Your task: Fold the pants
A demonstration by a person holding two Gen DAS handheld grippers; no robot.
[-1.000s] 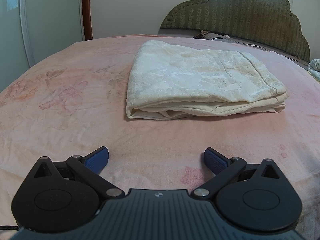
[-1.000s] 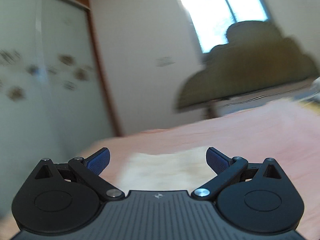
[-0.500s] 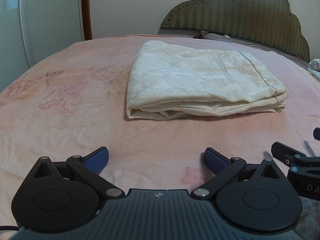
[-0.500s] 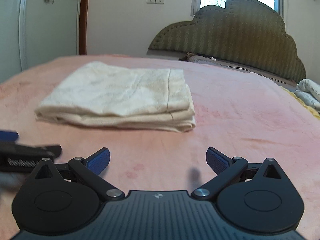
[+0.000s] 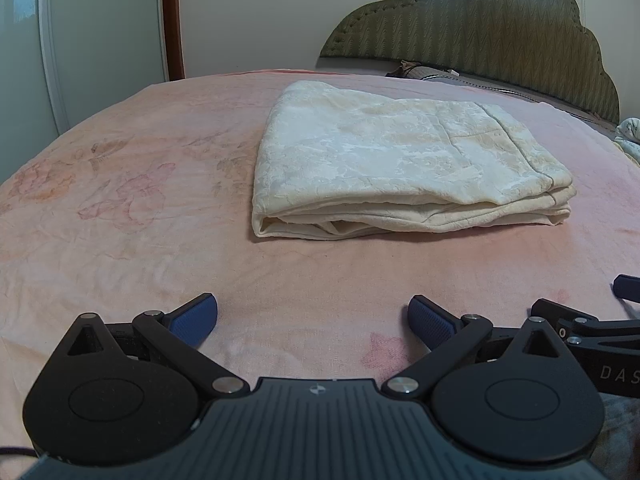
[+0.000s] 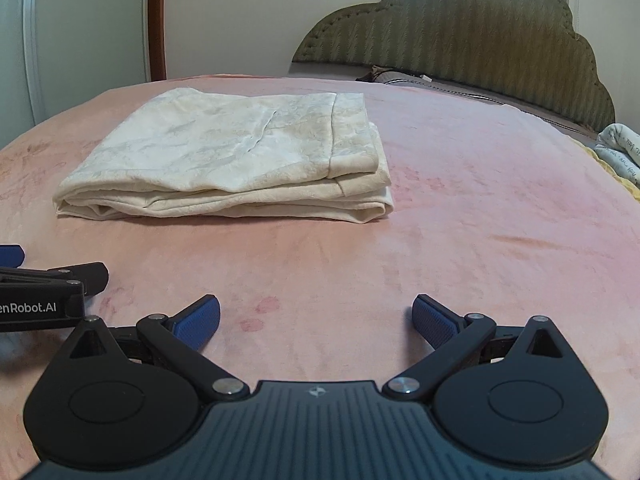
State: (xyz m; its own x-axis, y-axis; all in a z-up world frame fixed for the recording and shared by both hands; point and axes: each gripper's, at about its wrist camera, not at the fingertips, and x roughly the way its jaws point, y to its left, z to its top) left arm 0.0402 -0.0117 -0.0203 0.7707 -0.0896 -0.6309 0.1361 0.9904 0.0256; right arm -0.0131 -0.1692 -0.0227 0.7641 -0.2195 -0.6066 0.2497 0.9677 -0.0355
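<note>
We judge the folding done: the pants (image 5: 400, 160) lie stacked on the bed (image 5: 120, 200). Both grippers, left (image 5: 313, 316) and right (image 6: 316, 316), rest spread and empty; next, we withdraw.

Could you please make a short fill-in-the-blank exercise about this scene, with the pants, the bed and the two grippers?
1. The cream pants lie ____ in a flat stack on the pink bed sheet.
2. The left gripper has its jaws ____ and holds nothing.
3. The right gripper has blue pads and is ____ from the pants.
4. Behind the bed stands a green padded ____.

Missing words: folded; open; apart; headboard
</note>
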